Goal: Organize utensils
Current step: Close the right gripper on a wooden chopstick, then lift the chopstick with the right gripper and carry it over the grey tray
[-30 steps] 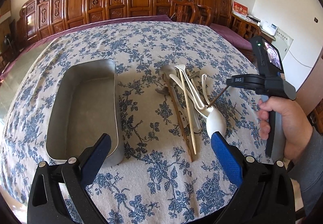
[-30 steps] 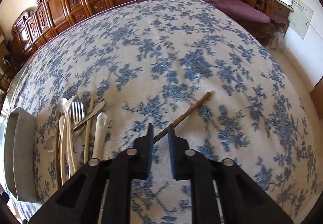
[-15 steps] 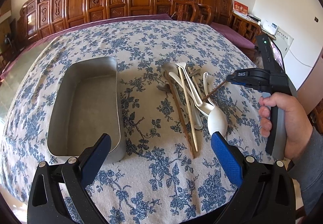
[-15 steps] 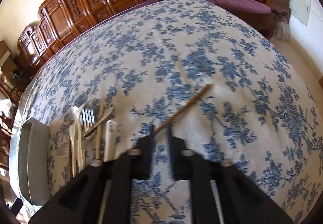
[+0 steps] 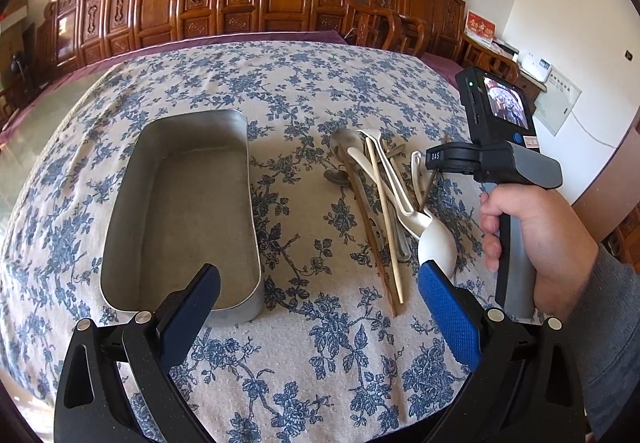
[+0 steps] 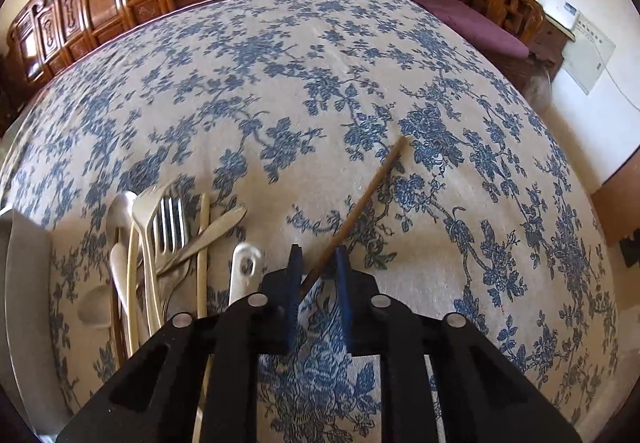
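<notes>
The right gripper (image 6: pixel 318 263) is closing with a brown chopstick (image 6: pixel 372 195) between its jaws, while the left gripper (image 5: pixel 320 299) is wide open above the tablecloth (image 5: pixel 320 343).

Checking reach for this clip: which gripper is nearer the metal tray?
Left. The left gripper hovers open at the metal tray's near end; the right gripper, closing around a brown chopstick, sits beyond the utensil pile.

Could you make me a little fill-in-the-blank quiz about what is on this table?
1. The metal tray holds ____ utensils.
2. Between the right gripper fingers lies a brown ____.
3. The tablecloth has a flower pattern in the colour ____.
4. The pile of utensils lies to the ____ of the tray in the left camera's picture.

Missing words: no; chopstick; blue; right
</notes>
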`<state>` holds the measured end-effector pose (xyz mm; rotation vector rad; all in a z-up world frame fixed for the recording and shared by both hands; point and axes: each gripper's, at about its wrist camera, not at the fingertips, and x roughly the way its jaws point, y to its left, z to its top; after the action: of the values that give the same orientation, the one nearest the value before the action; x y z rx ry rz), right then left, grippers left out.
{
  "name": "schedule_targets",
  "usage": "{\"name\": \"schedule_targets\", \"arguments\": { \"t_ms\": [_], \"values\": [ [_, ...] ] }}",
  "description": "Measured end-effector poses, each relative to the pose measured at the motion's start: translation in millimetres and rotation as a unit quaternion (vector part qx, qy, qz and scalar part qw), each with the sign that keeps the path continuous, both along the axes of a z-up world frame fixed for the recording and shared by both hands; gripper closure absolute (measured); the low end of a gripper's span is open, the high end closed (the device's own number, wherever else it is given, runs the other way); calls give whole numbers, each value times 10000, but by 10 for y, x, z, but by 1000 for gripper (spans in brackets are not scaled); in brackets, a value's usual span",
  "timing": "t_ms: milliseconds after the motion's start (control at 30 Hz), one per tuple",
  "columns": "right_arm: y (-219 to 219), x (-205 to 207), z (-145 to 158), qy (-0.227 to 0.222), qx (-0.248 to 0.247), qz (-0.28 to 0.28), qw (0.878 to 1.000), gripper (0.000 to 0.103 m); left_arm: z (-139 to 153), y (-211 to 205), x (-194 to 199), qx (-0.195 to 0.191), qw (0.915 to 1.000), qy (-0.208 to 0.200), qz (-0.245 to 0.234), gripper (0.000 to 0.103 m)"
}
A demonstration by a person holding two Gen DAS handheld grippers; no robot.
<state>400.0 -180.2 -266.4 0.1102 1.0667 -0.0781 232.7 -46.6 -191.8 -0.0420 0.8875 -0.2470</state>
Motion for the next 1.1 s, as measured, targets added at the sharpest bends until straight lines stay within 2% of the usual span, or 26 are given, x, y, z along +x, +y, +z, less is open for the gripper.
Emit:
{"name": "schedule_targets", "arguments": {
  "t_ms": [200,467,600,733,800,933,1100],
  "values": [
    [-126,59,5,24,249,-135,9996,97,14,41,-25,-61,10000,-43,-16,8],
    [-281,40,183,-219,585,-14,9980,97,-15,-22,-28,47,10000,-3,-51,8],
    [-330,-51,377,-424,595,273,9970,97,-48,-115,-1,119,9999,-16,-116,8],
    [-335,-189,504,-579,533,606,9951,97,-135,-260,93,185,9994,103,-279,24],
    [-348,-282,534,-606,512,747,9940,97,-191,-324,155,232,9991,147,-327,29],
    [-364,-446,551,-683,469,953,9920,97,-364,-483,315,403,9976,341,-449,48],
    [-414,-645,570,-777,532,1155,9888,97,-584,-591,506,636,9954,556,-450,62]
  ]
}}
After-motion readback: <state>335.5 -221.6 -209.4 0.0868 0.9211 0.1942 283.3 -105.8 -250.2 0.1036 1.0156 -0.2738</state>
